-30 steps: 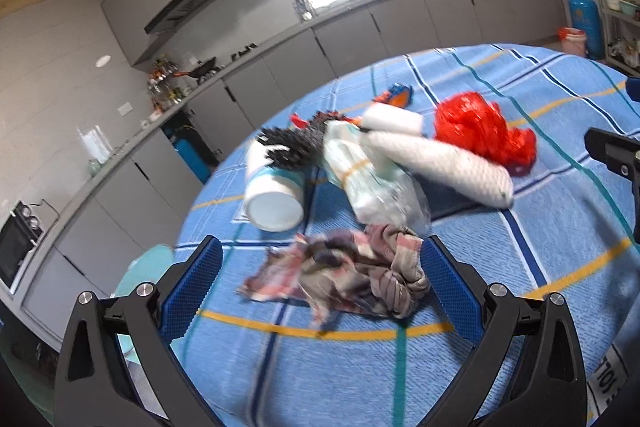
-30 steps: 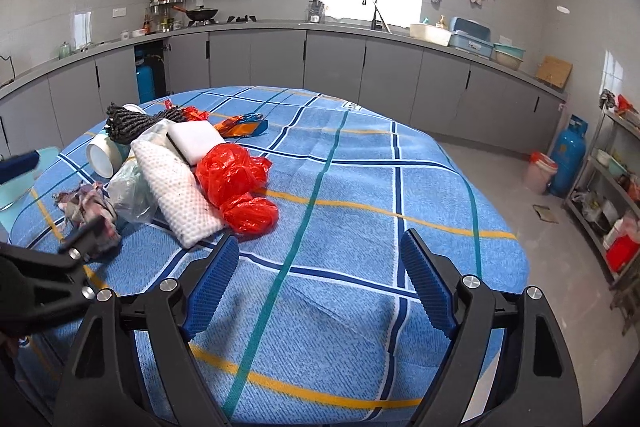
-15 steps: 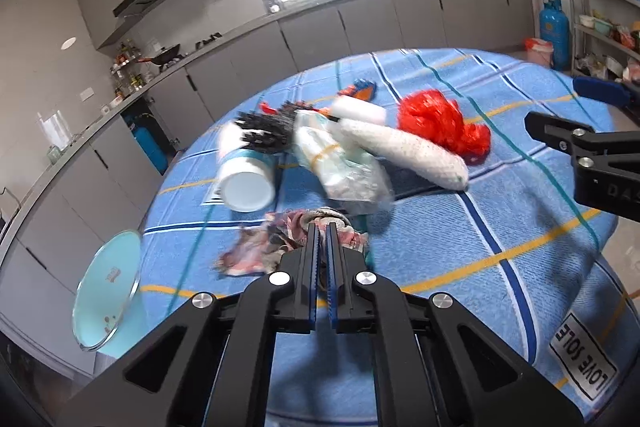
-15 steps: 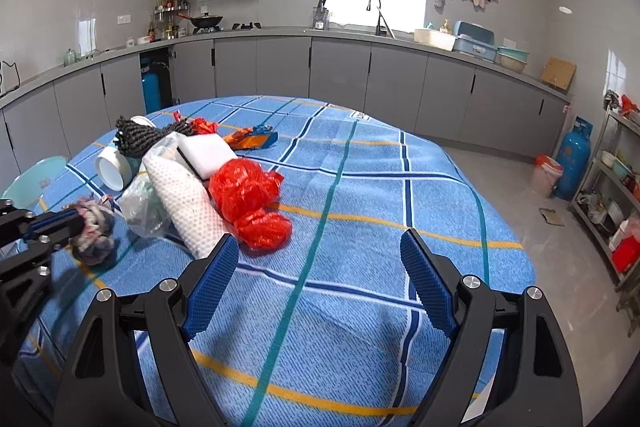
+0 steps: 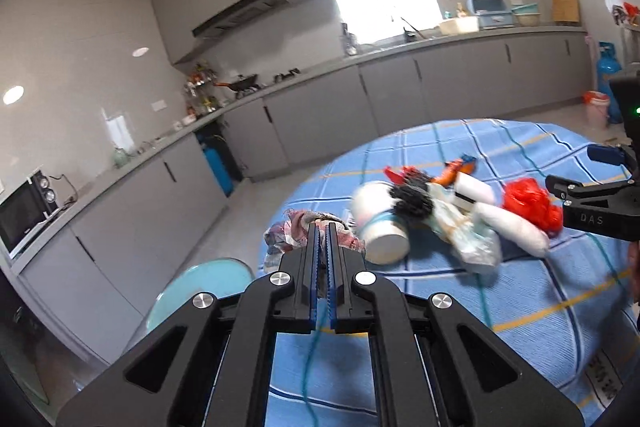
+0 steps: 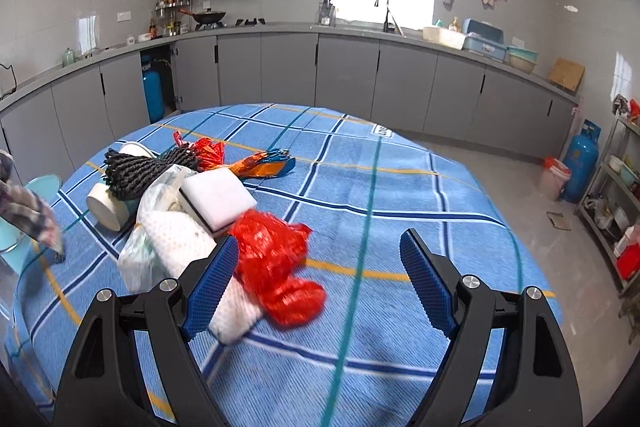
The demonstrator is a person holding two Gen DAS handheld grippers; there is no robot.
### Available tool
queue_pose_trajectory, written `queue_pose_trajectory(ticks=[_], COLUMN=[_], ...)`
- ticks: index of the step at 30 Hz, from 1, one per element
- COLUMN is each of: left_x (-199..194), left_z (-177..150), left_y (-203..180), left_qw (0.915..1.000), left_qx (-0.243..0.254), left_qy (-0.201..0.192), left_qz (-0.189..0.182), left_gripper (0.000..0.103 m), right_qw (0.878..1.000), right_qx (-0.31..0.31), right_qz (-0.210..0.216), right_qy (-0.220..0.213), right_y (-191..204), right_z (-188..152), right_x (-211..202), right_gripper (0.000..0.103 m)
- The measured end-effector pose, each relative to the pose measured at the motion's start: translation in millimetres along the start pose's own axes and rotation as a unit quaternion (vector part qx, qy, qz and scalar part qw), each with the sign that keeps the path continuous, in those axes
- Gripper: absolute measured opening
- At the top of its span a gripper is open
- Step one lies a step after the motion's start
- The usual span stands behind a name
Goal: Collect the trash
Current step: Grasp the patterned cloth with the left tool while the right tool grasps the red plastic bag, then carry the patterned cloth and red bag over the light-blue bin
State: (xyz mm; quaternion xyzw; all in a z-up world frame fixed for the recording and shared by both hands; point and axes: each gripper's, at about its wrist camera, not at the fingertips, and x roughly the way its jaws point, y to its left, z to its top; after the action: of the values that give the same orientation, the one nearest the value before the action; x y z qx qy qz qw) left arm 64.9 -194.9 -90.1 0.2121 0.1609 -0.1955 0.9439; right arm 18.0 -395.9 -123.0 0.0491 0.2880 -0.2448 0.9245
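Pinching a crumpled plaid rag between my left gripper's pressed-together blue pads, I hold it lifted near the table's left edge, above a pale blue round lid. Right of it on the blue checked tablecloth lie a white cup on its side, black yarn, a clear plastic bag, a white sponge block and a white mesh roll. My right gripper is spread wide, its left pad just beside a red plastic bag.

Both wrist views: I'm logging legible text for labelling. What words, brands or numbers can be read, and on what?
"DAS" on the right gripper body, left wrist view.
Tablecloth tag: too blurred.
Print at the tablecloth's near edge: blurred, unreadable.
Nothing else legible.
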Motion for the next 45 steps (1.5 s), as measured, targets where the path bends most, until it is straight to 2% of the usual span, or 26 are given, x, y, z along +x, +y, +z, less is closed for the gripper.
queue_pose_trajectory(ticks=[2, 4, 8, 9, 10, 11, 13, 20, 28, 31, 45], left_x=[4, 9, 17, 20, 22, 23, 23, 9, -2, -6, 12], left_z=[0, -2, -6, -6, -6, -7, -6, 1, 4, 5, -12], left_y=[5, 9, 17, 19, 22, 24, 30, 55, 87, 95, 138], left_qw=[1.0000, 0.9999, 0.9995, 0.9994, 0.9993, 0.9992, 0.9991, 0.9985, 0.9953, 0.9922, 0.9839], left_qx=[-0.006, -0.011, -0.025, -0.028, -0.031, -0.032, -0.036, -0.042, -0.054, -0.044, -0.069], left_qy=[0.003, 0.009, 0.018, 0.020, 0.023, 0.023, 0.022, -0.001, -0.009, -0.019, 0.015], left_qz=[0.003, 0.003, 0.003, 0.002, 0.002, 0.005, 0.008, 0.036, 0.079, 0.115, 0.164], left_gripper=[0.003, 0.003, 0.003, 0.003, 0.003, 0.003, 0.003, 0.003, 0.003, 0.003, 0.003], right_qw=[1.000, 1.000, 0.998, 0.997, 0.996, 0.995, 0.996, 0.999, 0.996, 0.995, 0.986], right_qx=[-0.004, -0.007, -0.011, -0.010, -0.010, -0.012, -0.015, -0.028, -0.066, -0.080, -0.114], right_qz=[0.003, 0.011, 0.026, 0.033, 0.041, 0.045, 0.045, 0.028, 0.041, 0.050, 0.101], right_qy=[0.010, 0.027, 0.062, 0.071, 0.079, 0.083, 0.077, 0.019, -0.040, -0.046, -0.069], right_y=[4, 8, 13, 14, 15, 16, 18, 23, 55, 69, 133], right_z=[3, 4, 1, -1, -3, -5, -5, 15, 35, 38, 53], right_x=[7, 17, 33, 37, 40, 40, 36, -1, -42, -49, -66], right_gripper=[0.080, 0.068, 0.052, 0.042, 0.025, 0.015, 0.009, 0.008, 0.008, 0.008, 0.008])
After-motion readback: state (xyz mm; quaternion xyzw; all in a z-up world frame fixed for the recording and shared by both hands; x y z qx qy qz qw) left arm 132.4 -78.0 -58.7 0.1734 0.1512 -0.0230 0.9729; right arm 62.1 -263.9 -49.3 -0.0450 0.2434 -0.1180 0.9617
